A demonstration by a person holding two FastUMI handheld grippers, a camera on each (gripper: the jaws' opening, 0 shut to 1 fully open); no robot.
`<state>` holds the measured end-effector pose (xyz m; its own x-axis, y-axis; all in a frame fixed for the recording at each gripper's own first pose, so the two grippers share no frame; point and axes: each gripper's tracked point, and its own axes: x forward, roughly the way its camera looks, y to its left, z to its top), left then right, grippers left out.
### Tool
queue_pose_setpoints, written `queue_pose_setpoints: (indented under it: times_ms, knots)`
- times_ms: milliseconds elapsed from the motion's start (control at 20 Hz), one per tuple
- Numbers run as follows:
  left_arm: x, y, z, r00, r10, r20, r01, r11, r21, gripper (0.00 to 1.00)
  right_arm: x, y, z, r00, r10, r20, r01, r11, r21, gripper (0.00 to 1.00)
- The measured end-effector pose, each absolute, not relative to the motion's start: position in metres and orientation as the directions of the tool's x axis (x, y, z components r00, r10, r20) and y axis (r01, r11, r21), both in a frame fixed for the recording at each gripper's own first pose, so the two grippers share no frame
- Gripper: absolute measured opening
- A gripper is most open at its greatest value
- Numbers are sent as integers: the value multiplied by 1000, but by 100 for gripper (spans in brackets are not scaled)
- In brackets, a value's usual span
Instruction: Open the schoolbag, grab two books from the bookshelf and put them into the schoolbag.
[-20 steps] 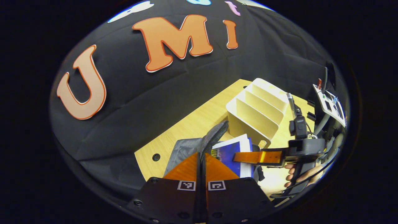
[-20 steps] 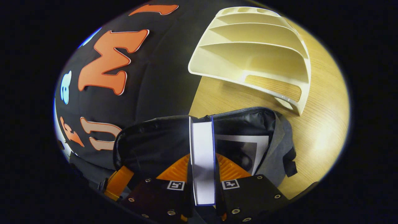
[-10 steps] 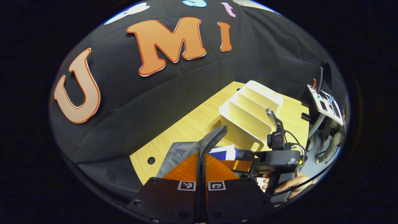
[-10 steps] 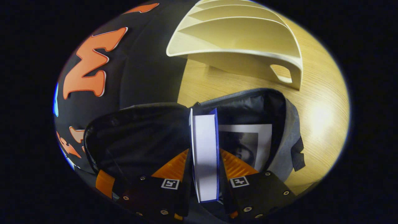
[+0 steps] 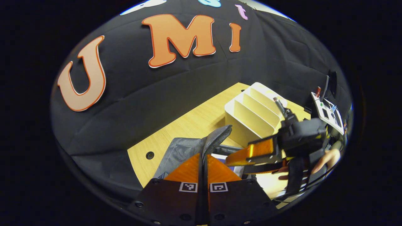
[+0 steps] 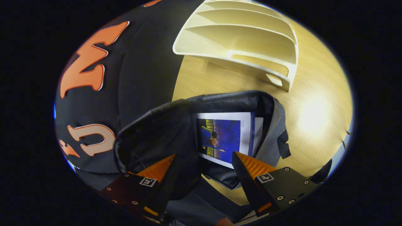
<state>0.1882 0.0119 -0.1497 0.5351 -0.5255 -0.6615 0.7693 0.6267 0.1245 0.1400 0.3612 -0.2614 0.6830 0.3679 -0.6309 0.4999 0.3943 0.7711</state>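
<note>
Fabric is soft, so we are pinching the bag rim with the left tool, holding it open. Right tool is hanging spread above; the stiff book is lying inside, at 12 o'clock.

Materials and surface finish

The schoolbag is made of matt grey cloth with a slightly shiny lining; the book has a glossy paper cover; the bookshelf is smooth plastic; the table is light wood-grain, faintly glossy.
</note>
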Motion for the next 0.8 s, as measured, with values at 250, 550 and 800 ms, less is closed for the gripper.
queue_pose_setpoints:
  times_ms: [250, 550, 800]
  knots:
    - [171, 15, -158, 510, -531, -677, 783, 613, 108, 0, 115, 320, -238, 706, 332, -625, 460, 456, 762, 99]
    - [136, 1, -158, 463, -562, -685, 802, 595, 55, 36, 80, 257, -240, 680, 275, -679, 481, 532, 697, 99]
    - [130, -13, -165, 542, -488, -684, 713, 698, 66, 96, 63, 212, -242, 625, 282, -728, 432, 652, 623, 99]
